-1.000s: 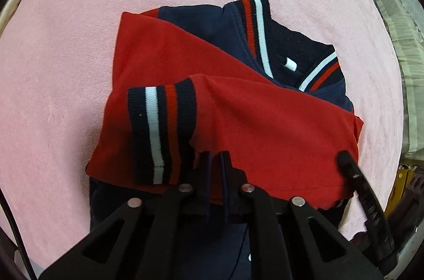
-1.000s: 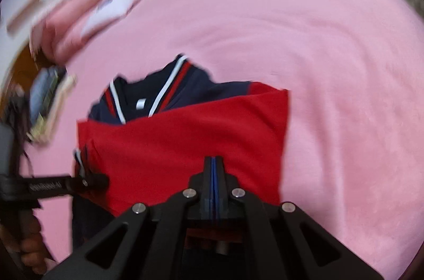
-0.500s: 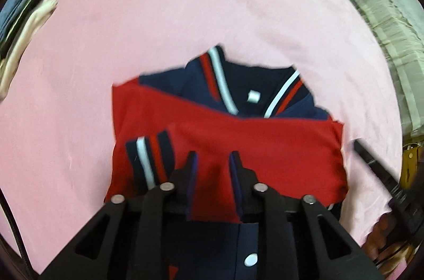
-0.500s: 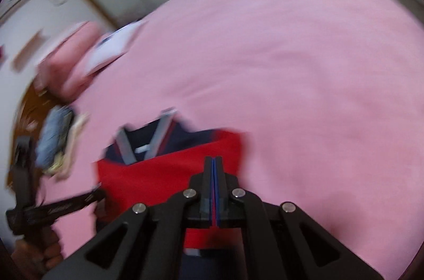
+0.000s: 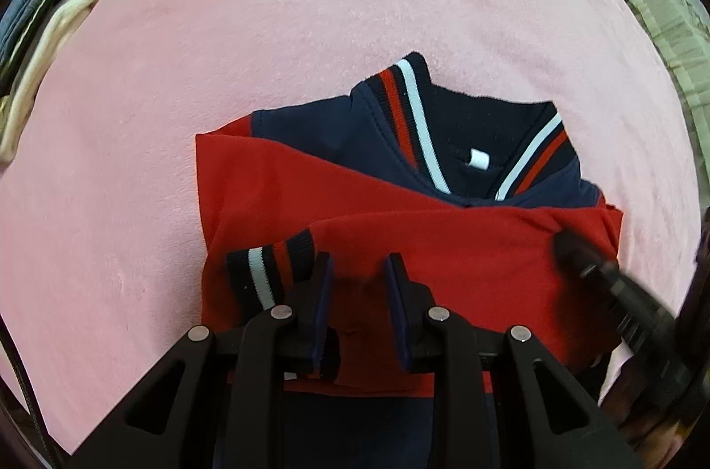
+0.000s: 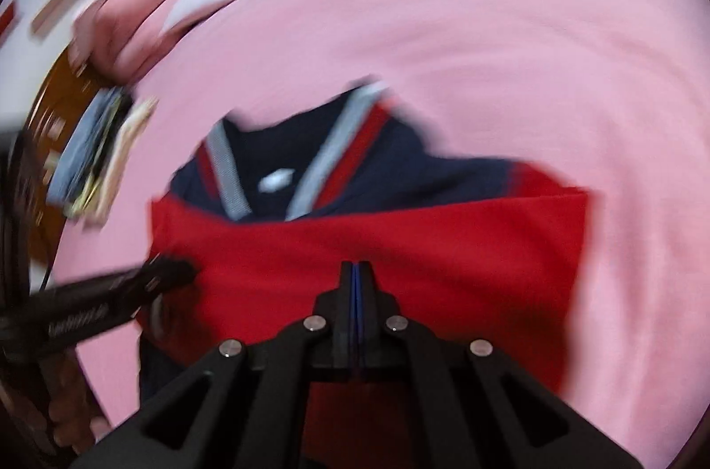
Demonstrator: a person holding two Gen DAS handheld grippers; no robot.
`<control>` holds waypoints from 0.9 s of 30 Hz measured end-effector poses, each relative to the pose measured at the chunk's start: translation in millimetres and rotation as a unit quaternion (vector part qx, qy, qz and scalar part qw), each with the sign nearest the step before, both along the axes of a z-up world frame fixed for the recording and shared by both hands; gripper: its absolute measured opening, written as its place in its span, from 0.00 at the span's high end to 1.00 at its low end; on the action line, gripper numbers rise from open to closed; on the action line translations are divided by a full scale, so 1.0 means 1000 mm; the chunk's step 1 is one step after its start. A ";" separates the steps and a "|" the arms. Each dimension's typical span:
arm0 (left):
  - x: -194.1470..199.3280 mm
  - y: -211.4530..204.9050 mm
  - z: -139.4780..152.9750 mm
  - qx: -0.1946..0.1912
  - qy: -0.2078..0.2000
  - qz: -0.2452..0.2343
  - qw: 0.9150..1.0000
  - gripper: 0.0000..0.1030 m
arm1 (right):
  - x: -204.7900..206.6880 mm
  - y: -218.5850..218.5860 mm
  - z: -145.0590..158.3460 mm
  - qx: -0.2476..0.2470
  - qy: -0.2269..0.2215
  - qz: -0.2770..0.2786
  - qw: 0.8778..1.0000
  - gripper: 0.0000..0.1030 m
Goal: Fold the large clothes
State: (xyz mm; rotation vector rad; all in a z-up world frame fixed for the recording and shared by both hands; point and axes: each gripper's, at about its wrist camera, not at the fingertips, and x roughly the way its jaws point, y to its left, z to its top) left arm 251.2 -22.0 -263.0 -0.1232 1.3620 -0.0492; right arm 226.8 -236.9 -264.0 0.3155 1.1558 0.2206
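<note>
I count one red and navy jacket (image 5: 399, 211), partly folded on the pink blanket (image 5: 310, 3), both red sleeves crossed over its front, one striped cuff (image 5: 266, 269) showing. My left gripper (image 5: 357, 278) hovers low over the sleeves, jaws apart with nothing between them. My right gripper (image 6: 356, 291) reaches in from the jacket's other edge, jaws pressed together, view blurred; whether cloth is pinched I cannot tell.
</note>
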 end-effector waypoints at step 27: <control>-0.079 0.045 0.038 0.034 0.014 -0.138 0.990 0.75 | -0.135 -0.068 0.041 -0.076 0.017 -0.269 0.960 0.97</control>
